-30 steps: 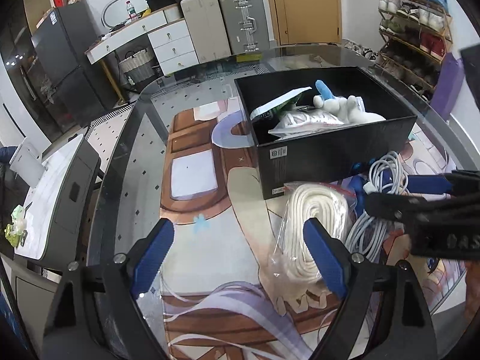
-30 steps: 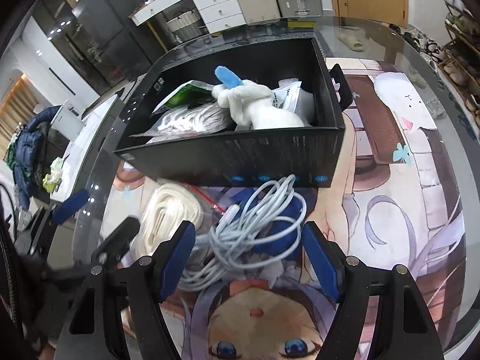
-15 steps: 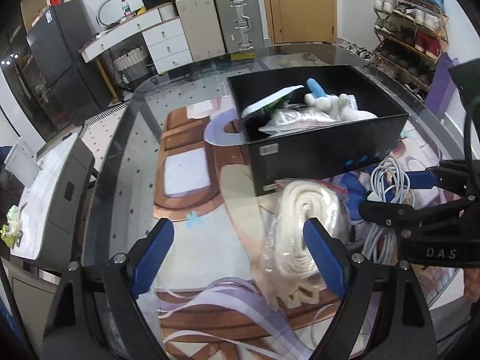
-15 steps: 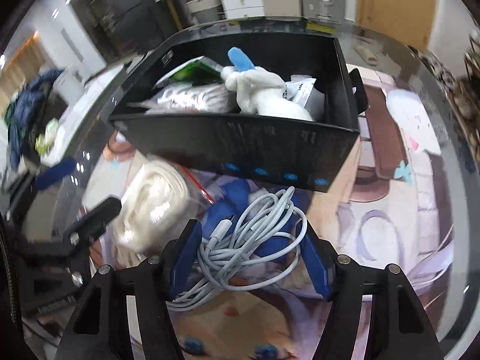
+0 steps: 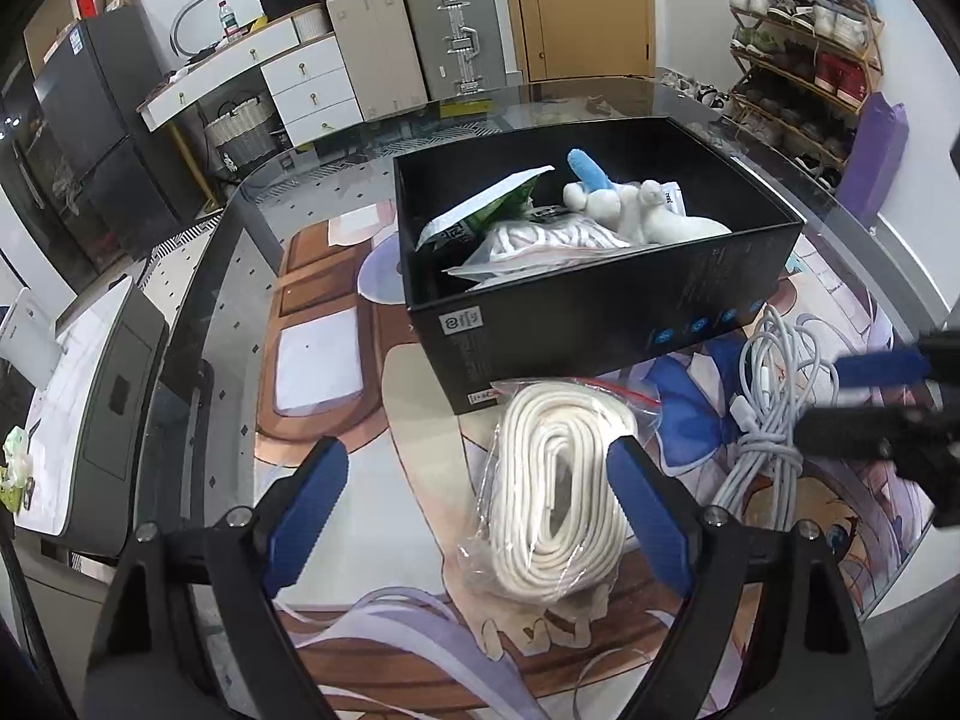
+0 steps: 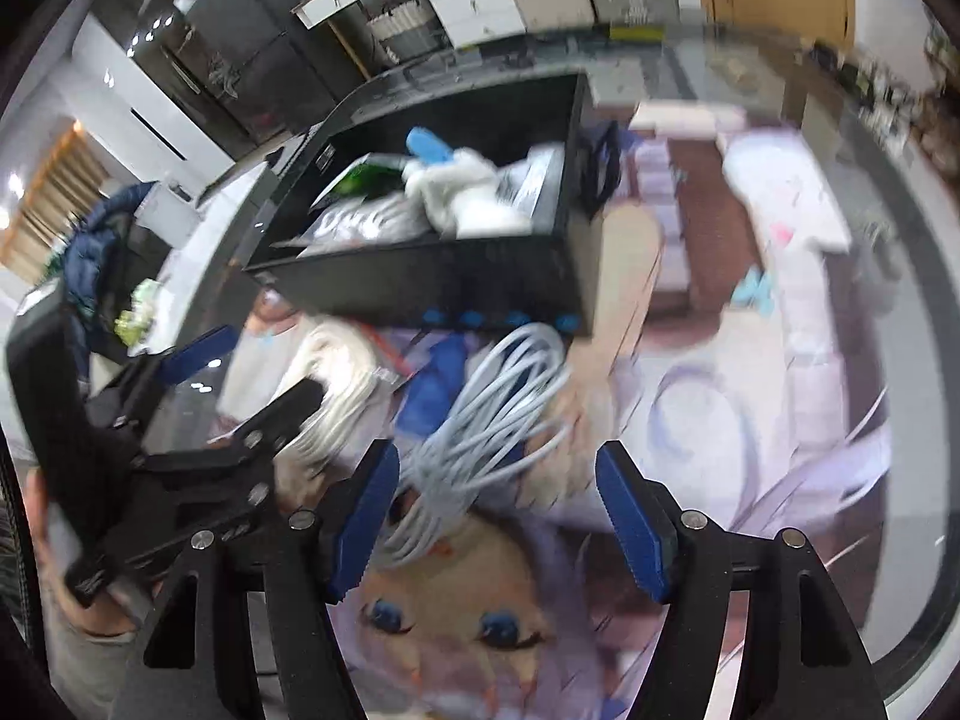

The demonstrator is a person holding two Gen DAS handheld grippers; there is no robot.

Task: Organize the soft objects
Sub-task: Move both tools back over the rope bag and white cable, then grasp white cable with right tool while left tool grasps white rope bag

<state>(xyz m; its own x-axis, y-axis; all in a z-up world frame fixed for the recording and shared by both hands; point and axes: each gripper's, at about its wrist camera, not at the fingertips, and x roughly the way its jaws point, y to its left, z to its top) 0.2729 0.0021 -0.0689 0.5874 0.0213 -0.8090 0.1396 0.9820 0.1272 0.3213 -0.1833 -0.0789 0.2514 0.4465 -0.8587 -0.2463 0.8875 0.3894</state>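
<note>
A black box (image 5: 600,306) holding a plush toy (image 5: 636,213) stands just beyond. The left gripper (image 5: 480,498), jaws spread, straddles the bagged white rope (image 5: 558,480). The right gripper's (image 6: 497,516) opening jaws flank the grey cable bundle (image 6: 486,414), seemingly without pressing it.

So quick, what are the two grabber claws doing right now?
Left gripper: open, straddling the bagged white rope, not squeezing it.
Right gripper: jaws opening, white cable bundle between them, not gripped.
</note>
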